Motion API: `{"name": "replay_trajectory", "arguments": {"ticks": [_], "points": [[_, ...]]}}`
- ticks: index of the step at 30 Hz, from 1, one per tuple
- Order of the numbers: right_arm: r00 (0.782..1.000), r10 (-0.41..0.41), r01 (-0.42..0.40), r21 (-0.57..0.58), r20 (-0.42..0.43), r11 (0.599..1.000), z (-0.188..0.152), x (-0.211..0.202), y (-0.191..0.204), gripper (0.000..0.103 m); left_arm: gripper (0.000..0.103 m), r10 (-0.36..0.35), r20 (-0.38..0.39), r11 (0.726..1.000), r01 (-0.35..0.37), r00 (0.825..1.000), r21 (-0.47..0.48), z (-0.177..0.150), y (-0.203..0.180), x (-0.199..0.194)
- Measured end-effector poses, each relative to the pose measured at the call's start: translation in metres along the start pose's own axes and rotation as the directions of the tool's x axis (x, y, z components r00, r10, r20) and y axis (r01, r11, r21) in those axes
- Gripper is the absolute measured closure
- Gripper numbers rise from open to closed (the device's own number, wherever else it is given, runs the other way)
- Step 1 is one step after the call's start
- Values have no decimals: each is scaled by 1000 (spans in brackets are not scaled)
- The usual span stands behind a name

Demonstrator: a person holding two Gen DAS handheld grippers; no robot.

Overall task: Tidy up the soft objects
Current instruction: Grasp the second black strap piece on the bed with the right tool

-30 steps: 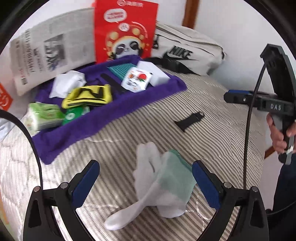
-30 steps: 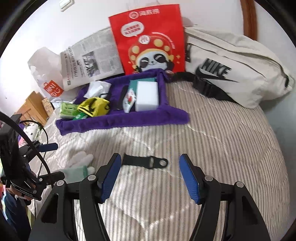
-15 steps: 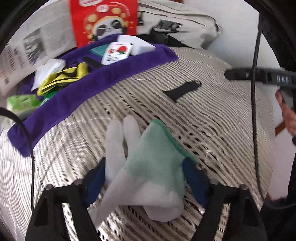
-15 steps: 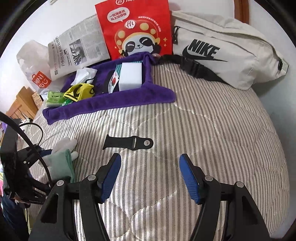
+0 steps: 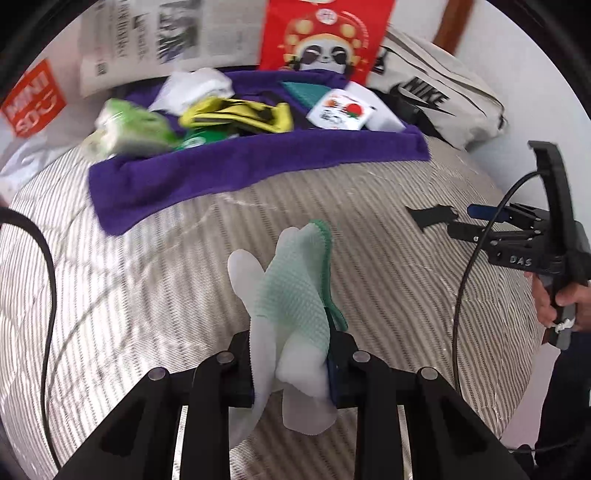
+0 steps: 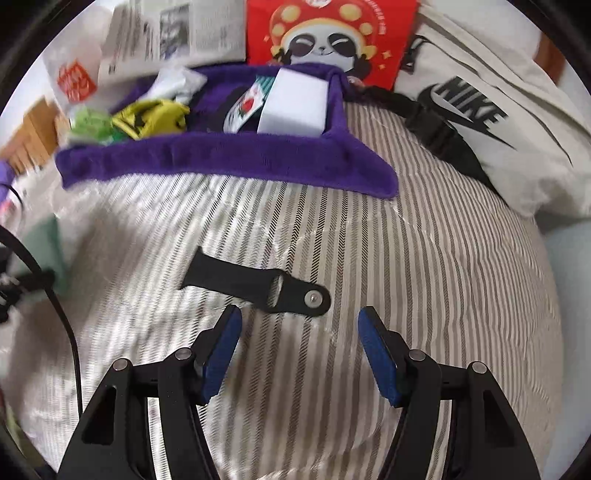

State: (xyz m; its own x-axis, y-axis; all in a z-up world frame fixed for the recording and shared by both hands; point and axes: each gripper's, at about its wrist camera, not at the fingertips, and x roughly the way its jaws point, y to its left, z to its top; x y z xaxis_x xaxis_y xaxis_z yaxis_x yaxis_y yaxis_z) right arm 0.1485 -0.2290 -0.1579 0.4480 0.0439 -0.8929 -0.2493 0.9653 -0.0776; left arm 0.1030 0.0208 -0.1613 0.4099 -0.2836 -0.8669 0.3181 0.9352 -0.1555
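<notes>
A white and green knit glove (image 5: 295, 295) stands bunched between the pads of my left gripper (image 5: 291, 354). The jaws are closing and press on it from both sides. Beyond it a purple towel (image 5: 221, 173) lies on the striped bed and carries several small items. My right gripper (image 6: 299, 332) is open, held low over the bed just short of a black watch strap (image 6: 255, 282); nothing is between its fingers. The left wrist view shows the right gripper (image 5: 476, 218) beside the strap (image 5: 430, 218). The glove (image 6: 44, 240) is a green blur at the right wrist view's left edge.
On the towel (image 6: 221, 158) lie a yellow pouch (image 5: 236, 116), a green tissue pack (image 5: 129, 129), a white block (image 6: 295, 103) and a printed packet (image 5: 340, 110). Behind stand a red panda bag (image 5: 325, 33), a newspaper (image 5: 166, 37) and a beige Nike bag (image 6: 480, 122). A hand (image 5: 561, 302) holds the right gripper.
My left gripper's jaws have come together on the glove, which now stands squeezed and upright. My right gripper has sunk toward the black strap, its jaws unchanged.
</notes>
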Motion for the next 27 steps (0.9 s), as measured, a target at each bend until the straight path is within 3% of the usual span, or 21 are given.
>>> {"name": "replay_trajectory", "arguments": {"ticks": [3,6,13,17,19,22,25,27], "points": [[1000,24,-24,-29,13,999,7,3,2,38,75,19,8,1000,-19,1000,-25,-2,10,-1],[999,43,-42,-73,20,996,17,7,7,37,75,-14,29,997,17,999,-76,-2,19,-2],[995,98,-94,-104,32,990,35,17,8,35,74,16,60,998,-12,998,-62,1,13,2],[991,129,-125,-106,32,986,34,14,12,67,74,18,62,998,-15,998,-61,1,12,3],[991,132,-129,-111,19,985,30,9,15,76,73,14,65,998,-10,998,-60,2,12,4],[990,140,-140,-72,-11,988,24,4,16,80,73,5,71,997,0,997,-71,2,14,4],[979,200,-202,-45,-36,978,20,0,22,80,73,6,72,998,-1,997,-71,2,14,4],[986,166,-167,-74,-27,983,18,-1,28,80,73,8,75,998,-3,997,-68,1,14,3]]}}
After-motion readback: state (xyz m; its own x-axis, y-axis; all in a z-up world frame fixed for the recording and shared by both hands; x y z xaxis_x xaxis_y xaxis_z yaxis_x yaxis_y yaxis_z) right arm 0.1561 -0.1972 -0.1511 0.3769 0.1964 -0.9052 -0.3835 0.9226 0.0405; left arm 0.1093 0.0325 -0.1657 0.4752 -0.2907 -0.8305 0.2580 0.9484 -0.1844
